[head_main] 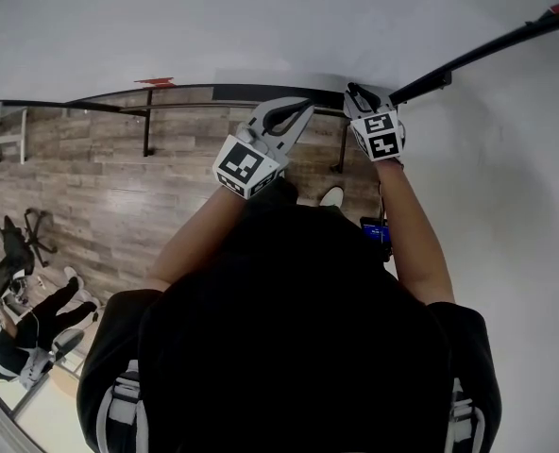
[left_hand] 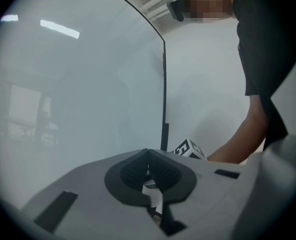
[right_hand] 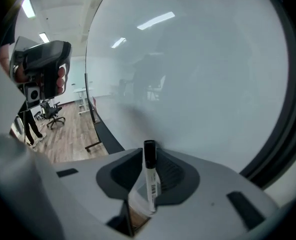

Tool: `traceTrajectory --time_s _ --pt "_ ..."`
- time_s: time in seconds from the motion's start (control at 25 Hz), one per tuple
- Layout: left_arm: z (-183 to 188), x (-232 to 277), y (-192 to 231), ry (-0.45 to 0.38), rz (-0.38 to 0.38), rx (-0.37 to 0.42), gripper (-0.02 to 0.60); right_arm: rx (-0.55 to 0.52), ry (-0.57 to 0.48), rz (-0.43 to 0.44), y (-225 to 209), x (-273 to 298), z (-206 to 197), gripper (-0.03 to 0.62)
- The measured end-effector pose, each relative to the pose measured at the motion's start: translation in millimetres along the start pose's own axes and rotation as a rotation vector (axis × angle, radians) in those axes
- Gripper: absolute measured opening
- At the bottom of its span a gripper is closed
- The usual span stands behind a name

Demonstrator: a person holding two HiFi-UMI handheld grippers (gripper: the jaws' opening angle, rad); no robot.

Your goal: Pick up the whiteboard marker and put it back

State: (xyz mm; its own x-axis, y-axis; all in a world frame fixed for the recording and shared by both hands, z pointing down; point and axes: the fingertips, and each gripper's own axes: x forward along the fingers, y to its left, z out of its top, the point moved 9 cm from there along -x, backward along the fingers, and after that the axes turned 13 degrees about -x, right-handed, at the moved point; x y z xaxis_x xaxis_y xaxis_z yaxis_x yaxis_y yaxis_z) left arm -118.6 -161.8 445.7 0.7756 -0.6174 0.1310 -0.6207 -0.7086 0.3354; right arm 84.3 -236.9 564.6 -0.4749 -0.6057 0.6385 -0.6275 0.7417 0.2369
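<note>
The whiteboard marker, white-bodied with a black cap, stands between the pads of my right gripper, cap pointing outward toward the whiteboard. The pads close in on it from both sides. In the head view my right gripper sits at the board's black bottom ledge; the marker is hidden there. My left gripper is held just left of it, near the same ledge. In the left gripper view its jaws meet at the tips with nothing between them.
The whiteboard fills the upper part of the head view, with a black frame bar running up to the right. Below it lie a wooden floor, the board's stand legs, an office chair and a seated person at lower left.
</note>
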Motion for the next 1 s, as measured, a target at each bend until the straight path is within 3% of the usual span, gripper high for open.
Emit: traceTrajectory --time_s 0.24,1.0 --pt "1.0 -3.1 -3.7 -0.008 0.014 0.026 0.003 0.005 -0.035 -0.022 -1.6 -3.5 -0.4 0.064" --pt "11.8 3.5 -18.4 -0.039 -0.02 0.065 0.005 0.08 -0.329 -0.103 -16.0 -82.9 31.7 0.063"
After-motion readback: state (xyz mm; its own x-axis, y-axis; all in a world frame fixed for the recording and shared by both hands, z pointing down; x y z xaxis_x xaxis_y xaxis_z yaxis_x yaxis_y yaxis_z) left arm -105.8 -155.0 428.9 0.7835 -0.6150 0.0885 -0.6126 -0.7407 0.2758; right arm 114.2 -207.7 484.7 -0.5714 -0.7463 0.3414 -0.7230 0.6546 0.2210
